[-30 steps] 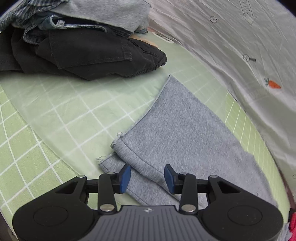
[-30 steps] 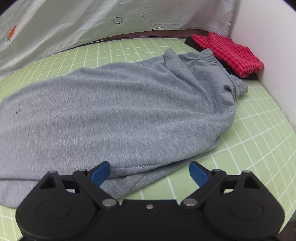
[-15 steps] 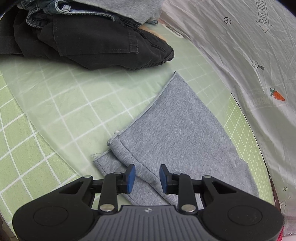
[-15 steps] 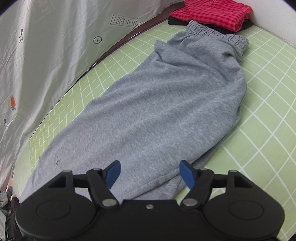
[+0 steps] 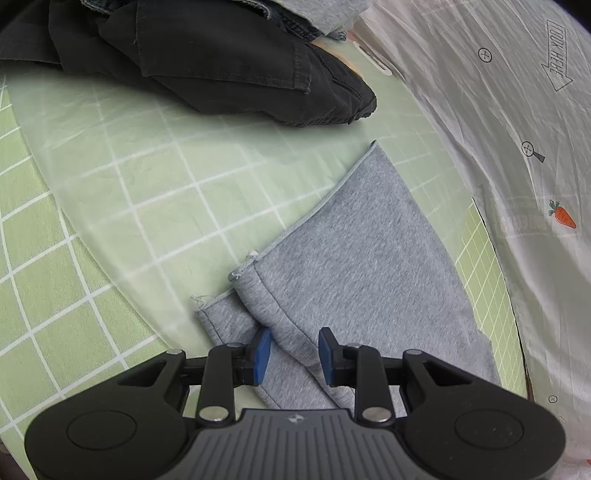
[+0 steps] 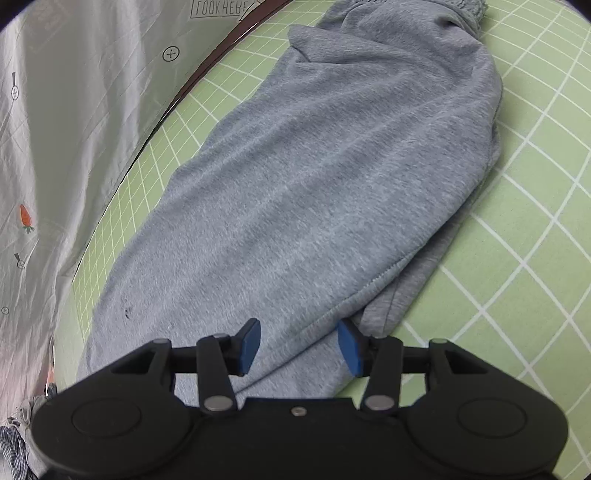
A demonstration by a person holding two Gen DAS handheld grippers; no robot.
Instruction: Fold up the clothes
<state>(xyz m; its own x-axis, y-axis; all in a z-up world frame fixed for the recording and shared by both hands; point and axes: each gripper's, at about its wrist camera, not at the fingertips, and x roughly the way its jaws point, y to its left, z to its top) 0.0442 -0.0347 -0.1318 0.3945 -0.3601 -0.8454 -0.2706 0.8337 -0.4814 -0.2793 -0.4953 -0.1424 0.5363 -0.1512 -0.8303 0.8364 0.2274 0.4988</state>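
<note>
Grey sweatpants [image 6: 325, 177] lie flat on the green grid mat [image 6: 535, 258], doubled leg on leg, with the gathered waistband [image 6: 465, 11] at the far end. In the left wrist view the two leg cuffs [image 5: 258, 295] lie staggered, the upper one over the lower. My left gripper [image 5: 294, 350] is open just above them, its blue pads either side of the upper cuff's hem. My right gripper [image 6: 300, 345] is open too and wider, low over the pants' near side edge [image 6: 369, 288], which runs between its pads.
A heap of black and denim clothes [image 5: 221, 66] sits at the far left of the mat [image 5: 110, 221]. A white sheet with carrot prints [image 5: 517, 147] hangs along the mat's far edge. A bit of checked cloth [image 6: 14, 454] shows at the right view's lower left.
Both grippers have narrowed their gaps and come lower over the sweatpants. The right gripper has swung to look along the pants toward the waistband. The pants have not moved.
</note>
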